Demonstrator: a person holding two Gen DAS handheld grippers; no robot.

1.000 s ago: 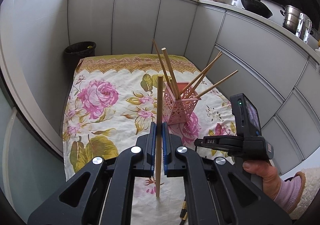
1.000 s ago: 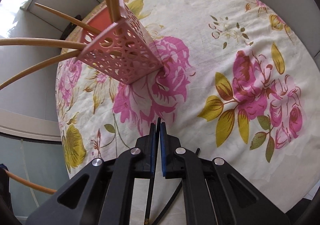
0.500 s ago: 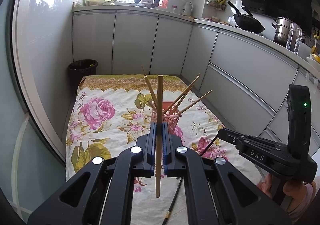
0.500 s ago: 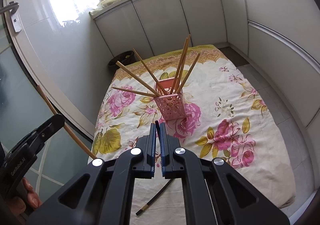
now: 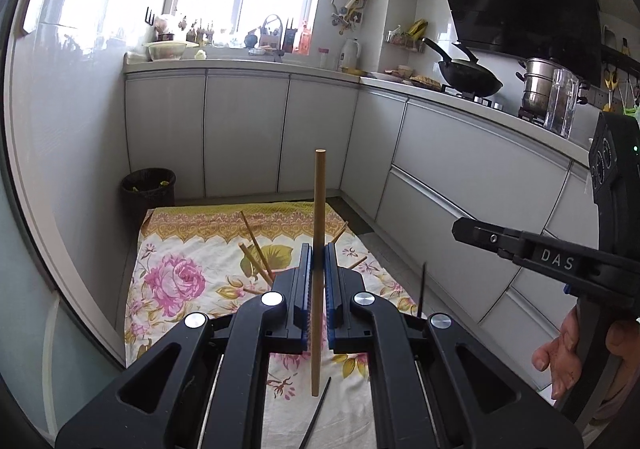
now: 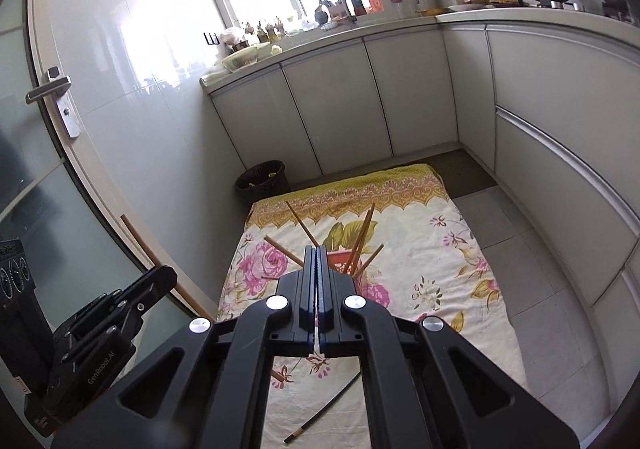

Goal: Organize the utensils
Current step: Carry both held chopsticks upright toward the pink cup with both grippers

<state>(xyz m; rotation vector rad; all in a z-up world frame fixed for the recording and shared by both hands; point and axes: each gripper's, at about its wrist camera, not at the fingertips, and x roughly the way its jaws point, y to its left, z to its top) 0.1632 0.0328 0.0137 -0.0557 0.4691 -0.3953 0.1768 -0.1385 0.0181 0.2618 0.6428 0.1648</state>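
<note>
My left gripper is shut on a wooden chopstick that stands upright, high above the floral cloth. It also shows at the left as the left gripper. The pink holder is mostly hidden behind my fingers, and several wooden chopsticks lean out of it. My right gripper is closing, jaws together, with nothing seen between them. A thin black chopstick stands on end below the right gripper, apart from it. A second black chopstick lies on the cloth.
The cloth is spread on the kitchen floor between white cabinets and a glass door with a handle. A black waste bin stands at the cloth's far corner. A person's hand holds the right gripper.
Both grippers have risen well above the cloth and tipped up toward the counters. The black chopstick that was between the right jaws is out of them. The left still holds its wooden chopstick.
</note>
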